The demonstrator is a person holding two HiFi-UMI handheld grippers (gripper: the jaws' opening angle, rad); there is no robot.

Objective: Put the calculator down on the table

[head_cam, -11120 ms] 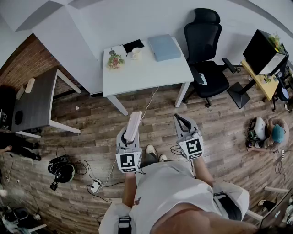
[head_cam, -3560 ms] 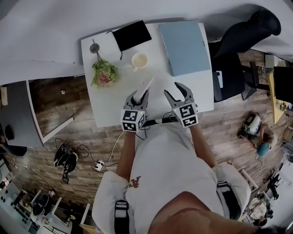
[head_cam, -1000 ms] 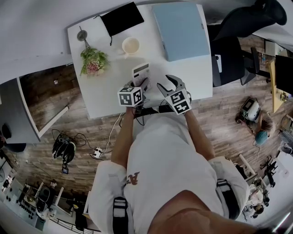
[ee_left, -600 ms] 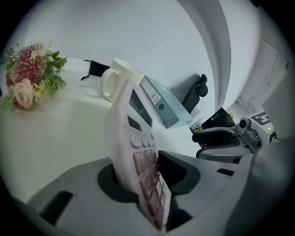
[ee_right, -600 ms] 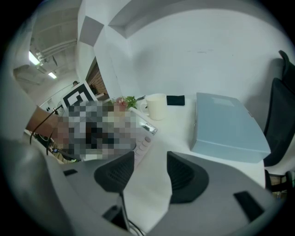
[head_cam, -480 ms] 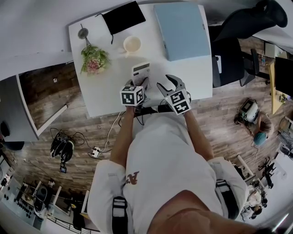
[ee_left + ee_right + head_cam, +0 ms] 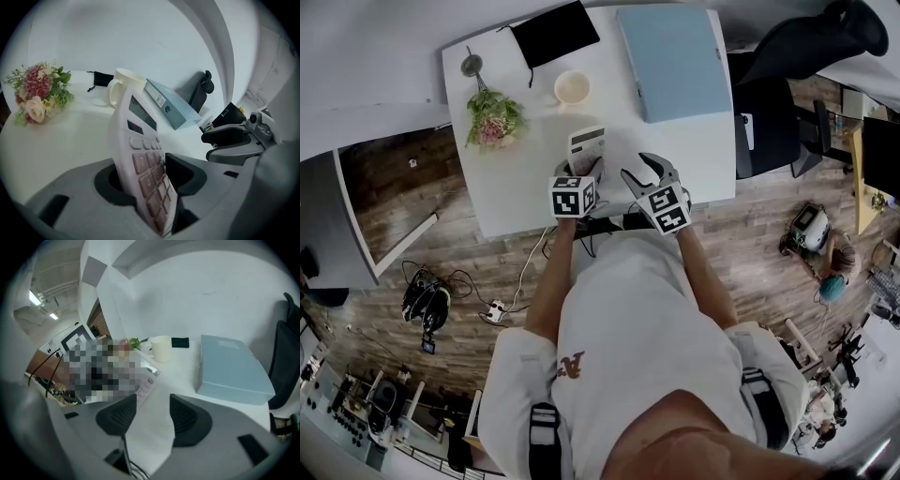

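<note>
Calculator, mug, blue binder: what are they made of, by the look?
Calculator: likely hard plastic; matte off-white shell with moulded raised keys.
Mug: probably glazed ceramic; thick cream wall with a soft sheen.
Binder: looks like plastic-covered board; flat light-blue faces and a round hole in the spine. The covering can't be confirmed.
</note>
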